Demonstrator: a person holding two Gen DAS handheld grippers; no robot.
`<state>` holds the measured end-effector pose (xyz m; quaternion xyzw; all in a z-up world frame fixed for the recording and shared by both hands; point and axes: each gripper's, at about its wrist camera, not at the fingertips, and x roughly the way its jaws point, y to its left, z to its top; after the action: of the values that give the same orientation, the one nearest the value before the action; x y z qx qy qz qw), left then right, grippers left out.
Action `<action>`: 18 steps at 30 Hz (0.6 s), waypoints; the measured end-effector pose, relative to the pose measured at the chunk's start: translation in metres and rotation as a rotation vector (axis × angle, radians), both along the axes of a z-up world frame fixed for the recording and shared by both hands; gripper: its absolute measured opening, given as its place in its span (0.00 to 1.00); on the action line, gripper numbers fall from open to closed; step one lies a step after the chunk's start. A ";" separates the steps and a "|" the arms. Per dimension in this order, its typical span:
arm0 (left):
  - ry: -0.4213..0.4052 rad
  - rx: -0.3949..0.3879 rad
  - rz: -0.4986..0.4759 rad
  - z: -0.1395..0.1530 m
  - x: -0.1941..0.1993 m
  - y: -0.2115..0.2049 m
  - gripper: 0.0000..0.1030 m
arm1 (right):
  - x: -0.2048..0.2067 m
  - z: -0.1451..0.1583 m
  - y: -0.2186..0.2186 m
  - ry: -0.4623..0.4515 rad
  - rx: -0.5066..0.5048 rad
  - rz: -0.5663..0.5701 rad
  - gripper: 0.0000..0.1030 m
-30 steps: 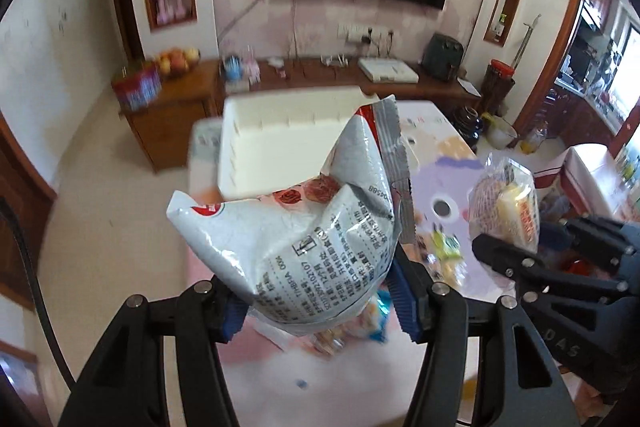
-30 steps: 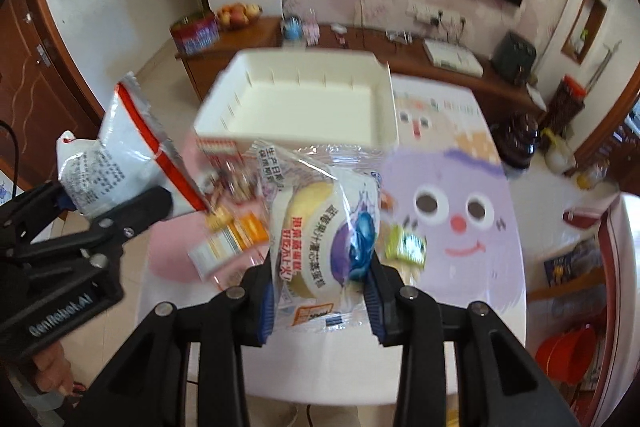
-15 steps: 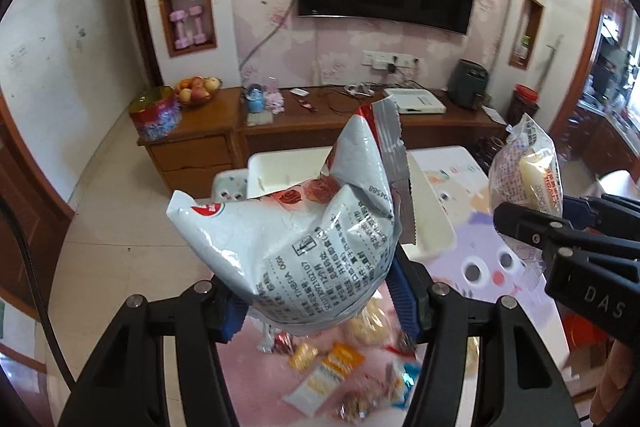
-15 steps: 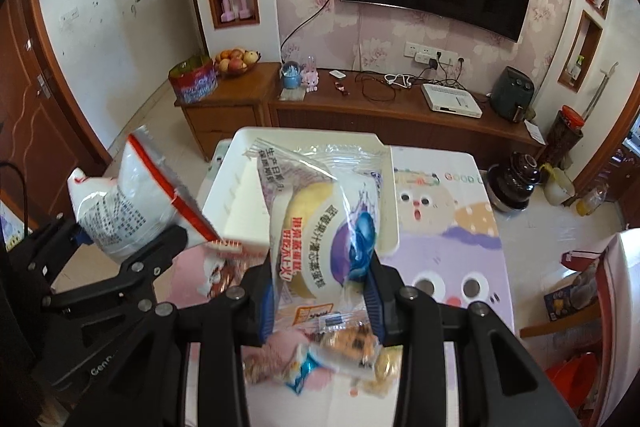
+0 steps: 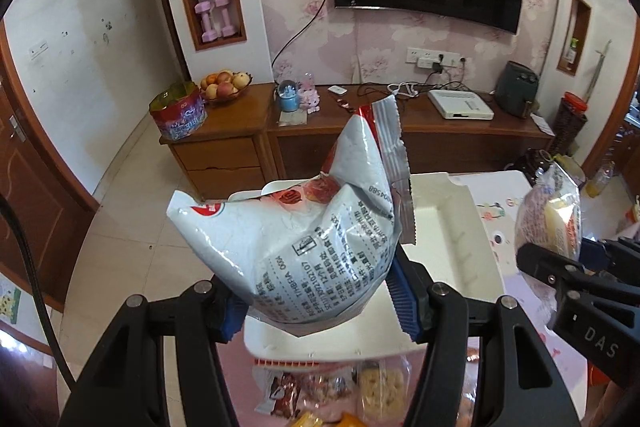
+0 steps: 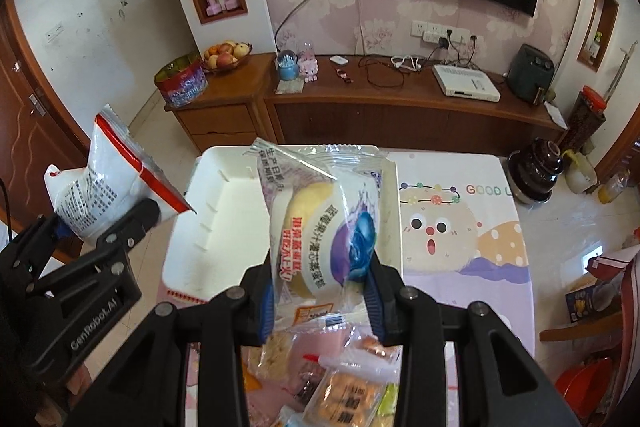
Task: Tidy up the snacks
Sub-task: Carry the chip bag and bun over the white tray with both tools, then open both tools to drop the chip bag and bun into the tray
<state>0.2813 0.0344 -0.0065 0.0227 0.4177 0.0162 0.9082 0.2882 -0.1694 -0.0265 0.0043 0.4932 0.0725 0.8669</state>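
Note:
My left gripper (image 5: pixel 320 303) is shut on a white and red snack bag (image 5: pixel 296 247) and holds it in the air over the near left edge of the white tray (image 5: pixel 452 239). The bag also shows in the right wrist view (image 6: pixel 100 183). My right gripper (image 6: pixel 320 291) is shut on a clear-wrapped bun packet (image 6: pixel 320 227), held above the tray (image 6: pixel 216 227). That packet shows at the right of the left wrist view (image 5: pixel 552 211). Several loose snack packets (image 6: pixel 340 387) lie on the table below both grippers.
The tray stands on a table with a cartoon-print cloth (image 6: pixel 460 227). Behind it is a wooden TV cabinet (image 6: pixel 380 107) with a fruit bowl (image 6: pixel 226 57), a tin (image 6: pixel 180 83) and a white box (image 6: pixel 466 87). A dark pot (image 6: pixel 536 171) stands at the table's far right.
Both grippers have risen and tilted up with their packets. The tray and table have dropped lower in view. Both grips are unchanged.

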 end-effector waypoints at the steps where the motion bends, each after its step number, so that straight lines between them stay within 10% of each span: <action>1: 0.009 0.000 0.005 -0.004 0.005 -0.001 0.57 | 0.006 -0.005 -0.002 0.010 0.001 -0.002 0.36; 18: 0.172 0.022 0.035 -0.081 0.055 -0.017 0.61 | 0.051 -0.075 -0.001 0.168 -0.001 0.029 0.37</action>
<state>0.3361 0.0171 -0.0876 0.0267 0.4943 0.0346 0.8682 0.3388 -0.1701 -0.1010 0.0030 0.5643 0.0841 0.8213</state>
